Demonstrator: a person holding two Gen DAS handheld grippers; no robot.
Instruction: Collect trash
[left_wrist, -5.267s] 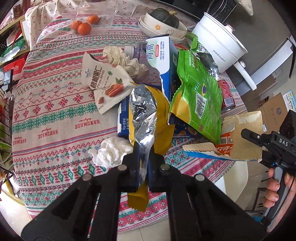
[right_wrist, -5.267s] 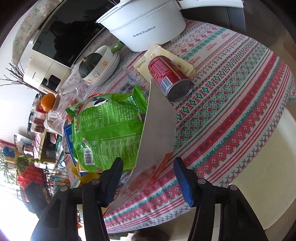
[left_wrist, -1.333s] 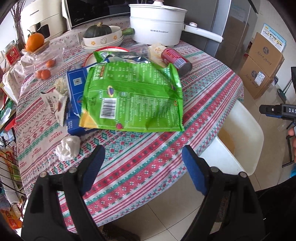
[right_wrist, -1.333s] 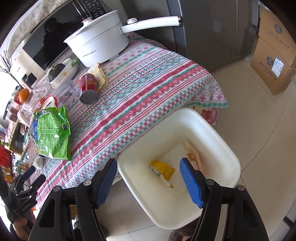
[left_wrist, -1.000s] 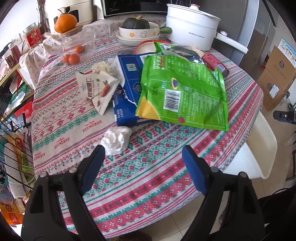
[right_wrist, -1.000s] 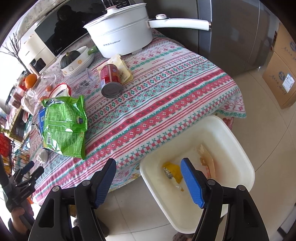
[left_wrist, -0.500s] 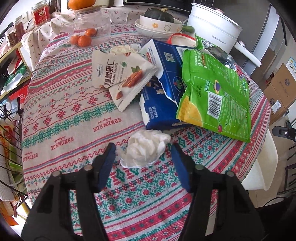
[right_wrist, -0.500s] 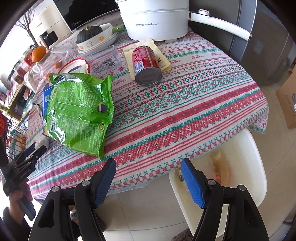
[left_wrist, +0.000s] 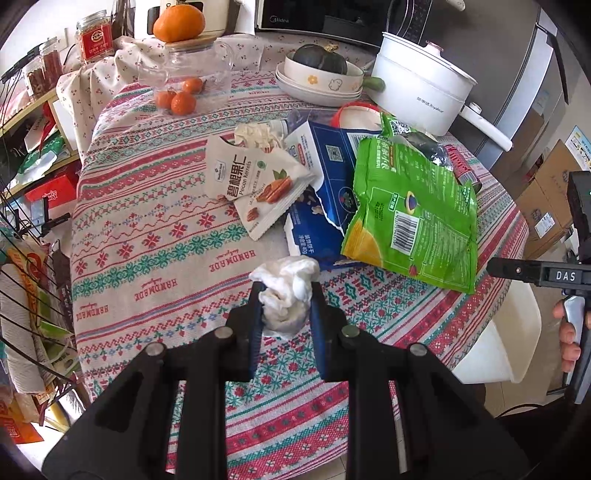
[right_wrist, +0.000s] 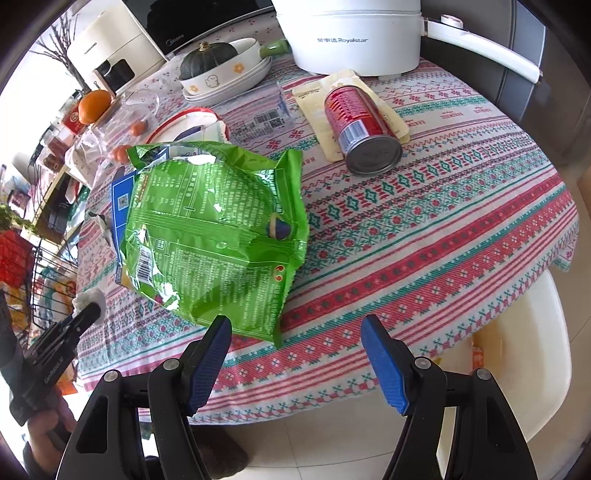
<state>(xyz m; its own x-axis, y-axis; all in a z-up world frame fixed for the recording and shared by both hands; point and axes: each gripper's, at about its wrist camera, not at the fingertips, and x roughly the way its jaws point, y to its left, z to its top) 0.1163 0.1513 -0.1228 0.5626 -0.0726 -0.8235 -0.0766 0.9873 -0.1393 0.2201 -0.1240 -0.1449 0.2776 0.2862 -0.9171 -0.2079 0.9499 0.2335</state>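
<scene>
The tissue (left_wrist: 286, 295), a crumpled white wad, lies on the tablecloth (left_wrist: 155, 258) near the table's front edge, just in front of the blue carton (left_wrist: 325, 173) and the green bag (left_wrist: 413, 214). The left gripper (left_wrist: 285, 295) has it between its blue pads, which have just been closing and now press its sides, so the step in hand looks like the pickup of this piece. The right gripper (right_wrist: 295, 354) hangs with its jaws wide apart and nothing between them, over the table edge just short of the green bag's near corner. The white bin (right_wrist: 532, 354) stands on the floor beside the table, on the right, partly under its rim. The next move probably calls for lifting the wad clear of the cloth and carrying it across to the bin, while the right gripper, judging by its aim, could take the green bag. A red can (right_wrist: 360, 129) and a nut packet (left_wrist: 255, 181) remain further back.
</scene>
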